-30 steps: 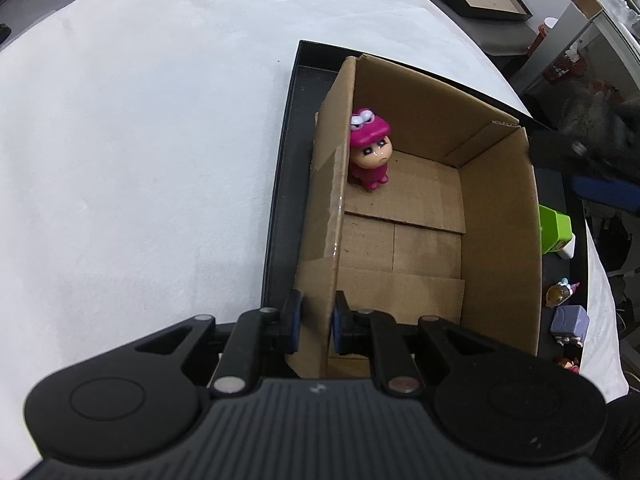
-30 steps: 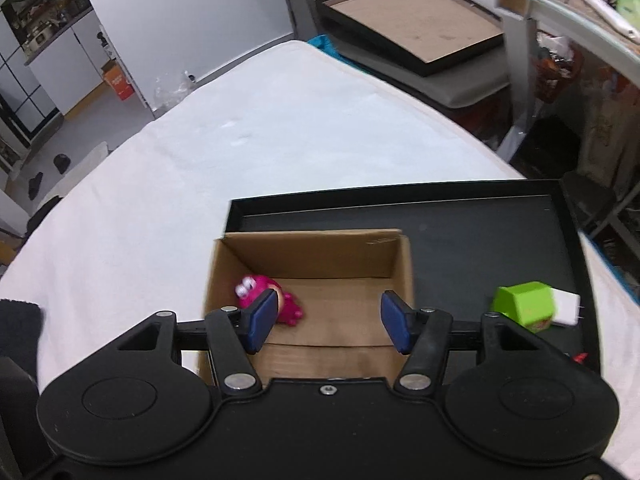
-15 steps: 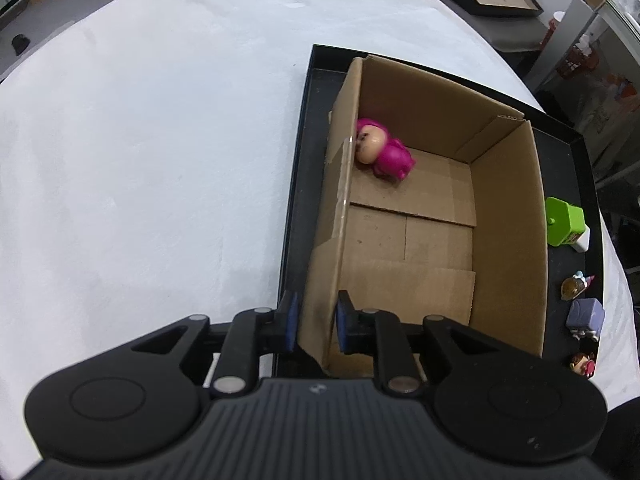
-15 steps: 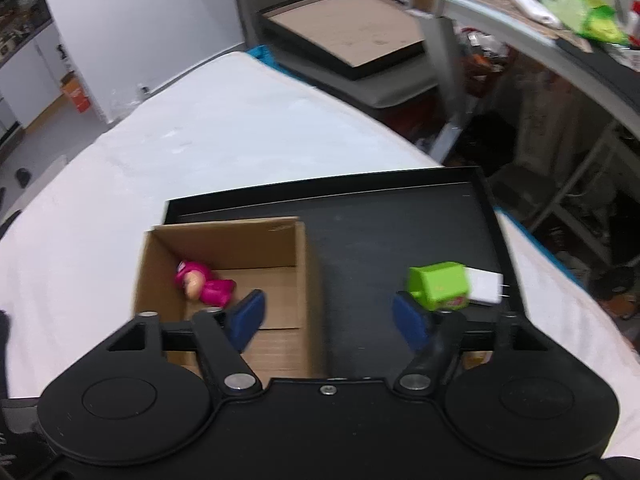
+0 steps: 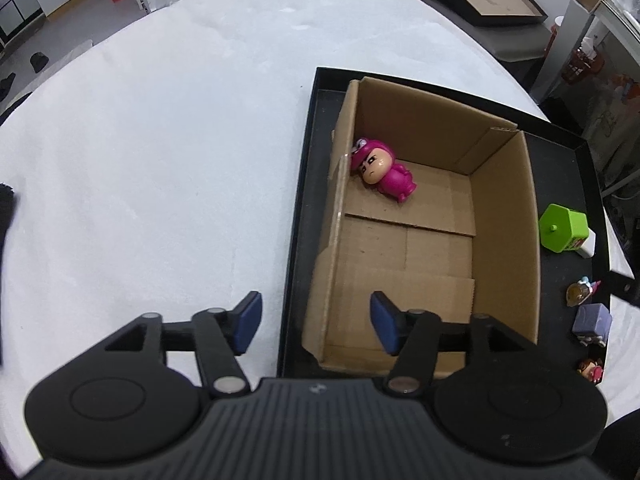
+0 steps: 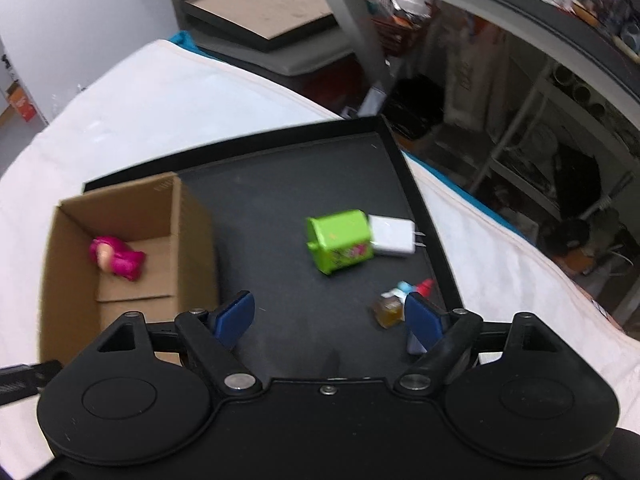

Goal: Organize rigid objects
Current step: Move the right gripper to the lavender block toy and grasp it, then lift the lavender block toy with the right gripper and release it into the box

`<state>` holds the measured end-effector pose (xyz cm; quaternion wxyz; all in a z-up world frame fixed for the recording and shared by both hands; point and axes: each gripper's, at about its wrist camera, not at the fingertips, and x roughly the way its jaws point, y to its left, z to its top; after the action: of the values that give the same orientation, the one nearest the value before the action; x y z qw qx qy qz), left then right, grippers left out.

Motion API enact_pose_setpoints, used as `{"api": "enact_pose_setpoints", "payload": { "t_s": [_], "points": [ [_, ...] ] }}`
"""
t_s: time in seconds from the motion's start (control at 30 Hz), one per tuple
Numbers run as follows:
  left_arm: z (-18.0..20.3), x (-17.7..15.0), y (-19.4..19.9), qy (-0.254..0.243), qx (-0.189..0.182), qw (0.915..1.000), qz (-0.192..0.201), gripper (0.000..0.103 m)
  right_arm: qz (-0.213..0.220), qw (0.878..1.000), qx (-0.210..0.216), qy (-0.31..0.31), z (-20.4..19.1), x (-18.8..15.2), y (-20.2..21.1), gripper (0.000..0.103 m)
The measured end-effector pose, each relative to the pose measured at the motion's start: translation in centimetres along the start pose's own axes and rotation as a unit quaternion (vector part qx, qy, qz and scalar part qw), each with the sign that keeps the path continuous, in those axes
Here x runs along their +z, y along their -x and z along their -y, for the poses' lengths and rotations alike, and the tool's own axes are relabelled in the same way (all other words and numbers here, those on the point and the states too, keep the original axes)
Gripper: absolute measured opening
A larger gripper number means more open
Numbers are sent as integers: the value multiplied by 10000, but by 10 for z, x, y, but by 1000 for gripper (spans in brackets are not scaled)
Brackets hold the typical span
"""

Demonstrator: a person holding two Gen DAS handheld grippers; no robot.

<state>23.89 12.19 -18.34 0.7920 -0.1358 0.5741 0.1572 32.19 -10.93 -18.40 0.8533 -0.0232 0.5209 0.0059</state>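
While the left gripper hangs over the near left corner of the cardboard box, its jaws have just been opening and now stand wide, straddling the box's left wall without pressing it, so that wall is let go. One pad sits outside over the white tablecloth, the other inside the box. The box fills the left part of the black tray, tight against the tray's left rim, and the pink figure lies on its side at the far left corner of the box floor, head touching the wall.

Right gripper is spread wide too, nothing between the pads, hovering above bare tray floor between the box and the loose stuff. Plenty of open tray there. Its view shows the green cube toy touching a white charger plug, plus a small amber bottle just beside the right pad. Only the left view catches the purple block and a tiny figure along the tray's right rim.
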Motion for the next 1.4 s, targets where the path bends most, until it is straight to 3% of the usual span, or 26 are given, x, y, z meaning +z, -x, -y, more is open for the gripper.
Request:
{"api": "enact_pose_setpoints", "payload": {
  "t_s": [0.17,0.7,0.9,1.07,1.4],
  "points": [
    [9,-1,5,-83,123,9999,63,68,-182,9995,-156,-207,22,-5,-13,82],
    [39,-2,9,-294,428,9986,121,70,-384,9953,-262,-854,75,-15,-61,81],
    [49,1,7,-336,570,9978,76,70,-629,9928,-175,-1007,89,-22,-82,72],
    [57,3,7,-421,665,9969,79,70,-816,9903,-99,-1123,93,-24,-95,45],
    [58,4,2,-404,824,9958,-12,70,-1009,9897,96,-1014,94,-24,-111,44]
  ]
}}
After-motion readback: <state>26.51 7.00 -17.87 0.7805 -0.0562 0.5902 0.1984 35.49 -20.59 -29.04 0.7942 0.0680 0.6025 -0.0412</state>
